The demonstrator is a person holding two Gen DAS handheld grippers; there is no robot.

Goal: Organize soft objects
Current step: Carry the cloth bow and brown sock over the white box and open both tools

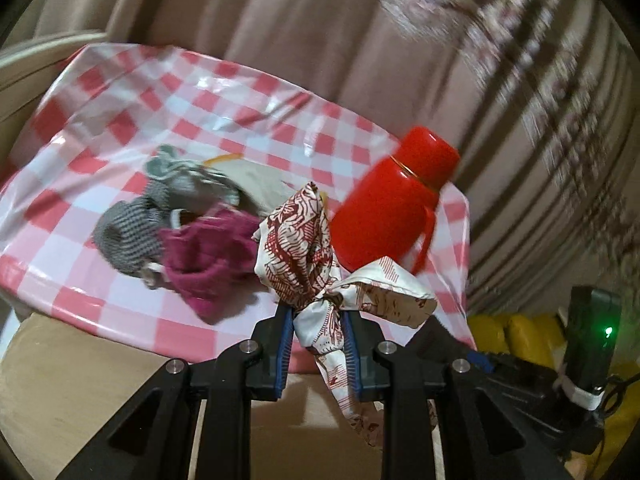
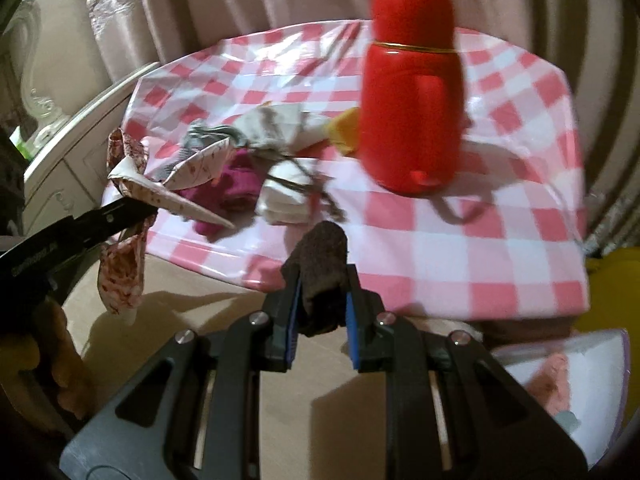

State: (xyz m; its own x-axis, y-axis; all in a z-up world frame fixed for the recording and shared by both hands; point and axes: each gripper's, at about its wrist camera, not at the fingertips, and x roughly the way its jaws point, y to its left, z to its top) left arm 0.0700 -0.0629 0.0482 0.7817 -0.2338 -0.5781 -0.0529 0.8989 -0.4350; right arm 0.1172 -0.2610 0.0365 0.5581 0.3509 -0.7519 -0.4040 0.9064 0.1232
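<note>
**A:** Over the near edge of the checked tablecloth (image 1: 120,92), the left gripper (image 1: 318,332) is pinched tight on the patterned scarf (image 1: 298,248). The blue pads have it at a bunched waist, so one lobe fans up and away from the fingers while a tail hangs down between them toward the floor.

**B:** And the other hand?

**A:** The right gripper (image 2: 322,308) is nearly closed on a dark brown sock (image 2: 320,264). The sock's long axis runs along the fingers, and its rolled end pokes out past the tips.

**B:** So both hands are full. Where do the remaining soft things lie?

**A:** On the cloth, ahead of both grippers and to the left of the red flask (image 2: 412,92). From the left wrist view, the magenta cloth (image 1: 208,256) and the grey checked piece (image 1: 128,236) sit touching each other, with a grey-and-beige bundle (image 1: 200,178) just behind. The heap seems nearer the left gripper; from the right it lies ahead and off to the left.

**B:** Which relation matters most for the next move?

**A:** Probably where each held piece hangs from its fingers. The scarf trails below the pads, so it would land tail first. A white container (image 2: 580,376) shows at the right gripper's lower right, though whether it is the destination cannot be told.
</note>
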